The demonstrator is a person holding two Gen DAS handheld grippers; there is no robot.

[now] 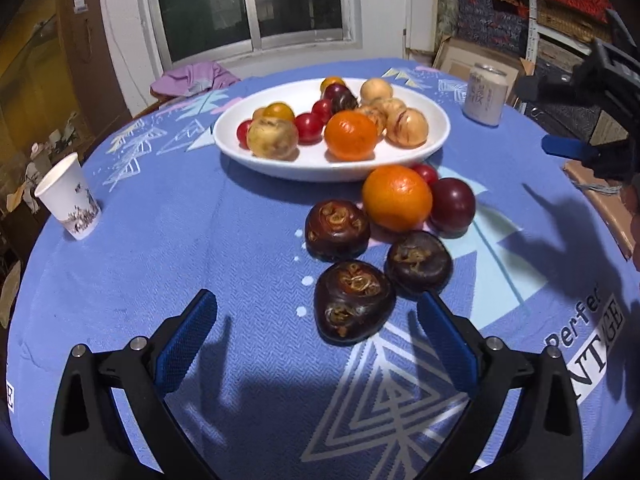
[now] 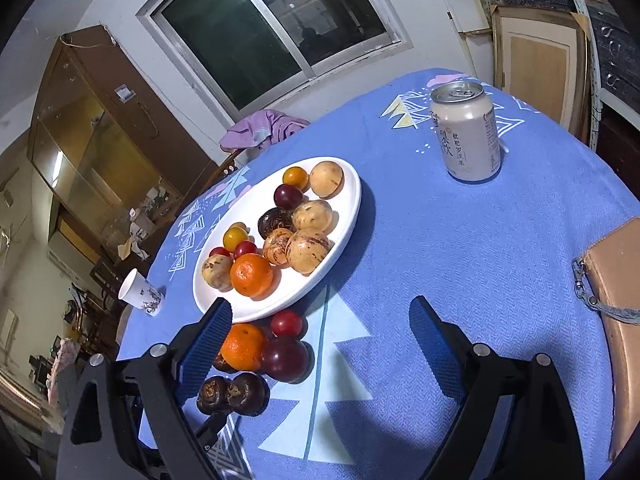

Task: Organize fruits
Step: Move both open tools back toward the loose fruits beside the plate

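L gripper spread wide, empty, over cloth; nearest dark fruit just ahead btwn tips. Plate w/ fruit beyond. Orange beside plate. R gripper also wide, empty, can far right.

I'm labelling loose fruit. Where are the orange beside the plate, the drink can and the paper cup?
orange [image 1: 397,197], left wrist view, peel centre.
drink can [image 2: 468,136], right wrist view, side wall.
paper cup [image 1: 70,196], left wrist view, side wall.
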